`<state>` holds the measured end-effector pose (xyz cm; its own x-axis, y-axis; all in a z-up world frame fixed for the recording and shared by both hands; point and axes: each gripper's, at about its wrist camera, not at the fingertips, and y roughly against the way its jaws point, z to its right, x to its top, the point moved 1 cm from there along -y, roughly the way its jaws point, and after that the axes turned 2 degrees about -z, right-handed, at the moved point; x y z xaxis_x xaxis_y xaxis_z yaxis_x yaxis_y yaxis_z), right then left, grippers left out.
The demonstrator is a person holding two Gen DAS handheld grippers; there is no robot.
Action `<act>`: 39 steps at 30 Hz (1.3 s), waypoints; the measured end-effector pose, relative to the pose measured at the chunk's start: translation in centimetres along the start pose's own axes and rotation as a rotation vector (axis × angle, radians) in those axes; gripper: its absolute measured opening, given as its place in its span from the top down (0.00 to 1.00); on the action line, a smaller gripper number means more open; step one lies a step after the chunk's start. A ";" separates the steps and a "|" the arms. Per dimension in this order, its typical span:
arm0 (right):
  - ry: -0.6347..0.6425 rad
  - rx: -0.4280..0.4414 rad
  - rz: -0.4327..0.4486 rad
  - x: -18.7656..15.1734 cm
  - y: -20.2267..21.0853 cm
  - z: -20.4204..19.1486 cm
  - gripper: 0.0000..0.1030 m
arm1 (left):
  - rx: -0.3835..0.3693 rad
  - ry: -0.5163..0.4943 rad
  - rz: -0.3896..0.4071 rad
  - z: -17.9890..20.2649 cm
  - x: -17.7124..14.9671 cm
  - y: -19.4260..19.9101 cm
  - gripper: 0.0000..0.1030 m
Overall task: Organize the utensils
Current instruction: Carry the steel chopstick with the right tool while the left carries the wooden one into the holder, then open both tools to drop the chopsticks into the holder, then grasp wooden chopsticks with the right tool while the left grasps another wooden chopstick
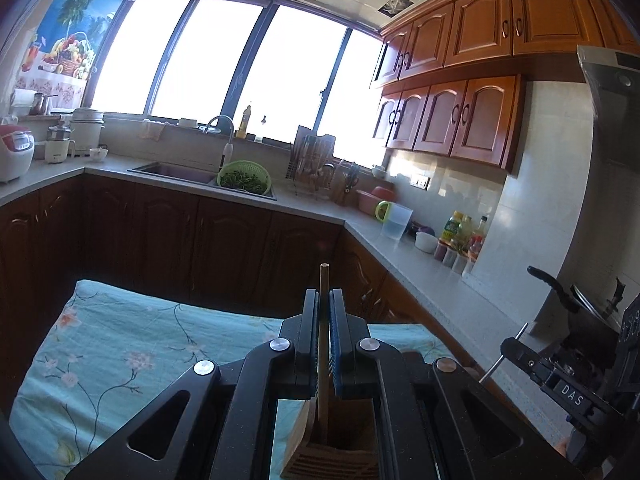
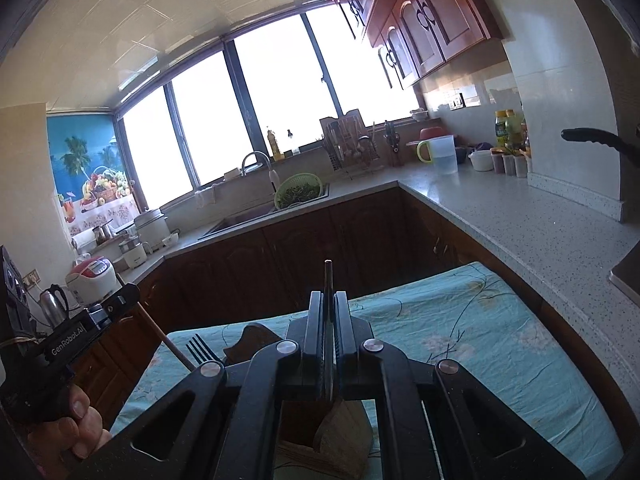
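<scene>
Left wrist: left gripper [image 1: 324, 312] clamped on a wooden stick [image 1: 324, 280], its lower end hidden inside the wooden holder [image 1: 332, 456] at 6 o'clock, cut off by the frame.

Right wrist: right gripper [image 2: 329, 312] closed on a thin dark utensil [image 2: 328, 276], perhaps a knife, above the same holder [image 2: 320, 448]; fork [image 2: 202, 350] at 9 o'clock, handle hidden.

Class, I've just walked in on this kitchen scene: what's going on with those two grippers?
A person is sorting utensils into a wooden holder on a floral cloth. The left gripper has its jaws shut on a wooden stick, held upright over the holder. The right gripper is shut on a dark, thin utensil, also above the holder. A fork lies on the cloth.
</scene>
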<state>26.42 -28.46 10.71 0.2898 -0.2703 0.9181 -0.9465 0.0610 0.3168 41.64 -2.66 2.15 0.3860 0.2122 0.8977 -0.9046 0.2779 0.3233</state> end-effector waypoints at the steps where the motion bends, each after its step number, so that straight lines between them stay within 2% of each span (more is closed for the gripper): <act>1: 0.001 -0.001 -0.012 -0.3 -0.2 0.1 0.96 | -0.003 0.001 -0.014 0.0 -0.4 -0.6 0.97; 13: -0.026 -0.001 -0.051 -0.5 -0.9 0.9 0.95 | 0.000 -0.010 -0.026 -0.5 1.7 -0.8 0.96; 15: -0.028 -0.003 -0.056 -0.5 -0.9 1.0 0.90 | -0.012 -0.008 -0.040 -1.0 1.6 -0.5 0.96; 16: -0.033 -0.002 -0.060 -0.4 -0.9 1.2 0.90 | -0.018 -0.005 -0.051 -1.2 1.4 -0.2 0.92; 17: -0.033 -0.002 -0.060 -0.4 -0.9 1.2 0.89 | -0.022 -0.001 -0.057 -1.3 1.6 -0.2 0.83; 19: -0.048 0.005 -0.057 -0.3 -0.5 1.5 0.80 | -0.012 0.002 -0.048 -1.7 1.7 0.6 0.71; 21: -0.064 0.015 -0.039 -0.1 0.4 1.7 0.54 | -0.017 0.010 -0.041 -2.0 1.8 1.5 0.64; 22: -0.072 0.021 -0.027 0.0 1.0 1.8 0.48 | -0.014 0.015 -0.041 -2.1 1.8 2.1 0.58; 23: -0.080 0.026 -0.016 0.1 1.6 2.0 0.41 | -0.008 0.020 -0.040 -2.3 1.4 2.9 0.50; 25: -0.087 0.030 -0.002 -0.1 3.0 2.3 0.40 | 0.009 0.036 -0.037 -2.7 0.9 4.6 0.45; 26: -0.091 0.033 -0.002 -0.3 3.7 2.5 0.36 | 0.016 0.045 -0.042 -2.9 0.4 5.5 0.39; 28: -0.113 0.045 -0.005 -1.0 5.3 3.0 0.30 | 0.038 0.064 -0.057 -3.1 -0.7 7.6 0.35; 30: -0.126 0.055 -0.009 -2.3 7.0 3.4 0.25 | 0.041 0.080 -0.073 -3.2 -1.6 9.8 0.35; 32: -0.123 0.054 -0.021 -3.6 8.7 3.6 0.25 | 0.060 0.106 -0.080 -3.4 -2.7 12.5 0.30; 39: -0.115 0.056 -0.069 -8.6 14.8 3.4 0.25 | 0.129 0.150 -0.122 -2.9 -6.9 21.6 0.30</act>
<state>9.47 -28.49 6.70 0.3395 -0.3805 0.8602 -0.9323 -0.0149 0.3614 20.00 4.64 2.09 0.5081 0.3238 0.7981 -0.8613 0.1902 0.4712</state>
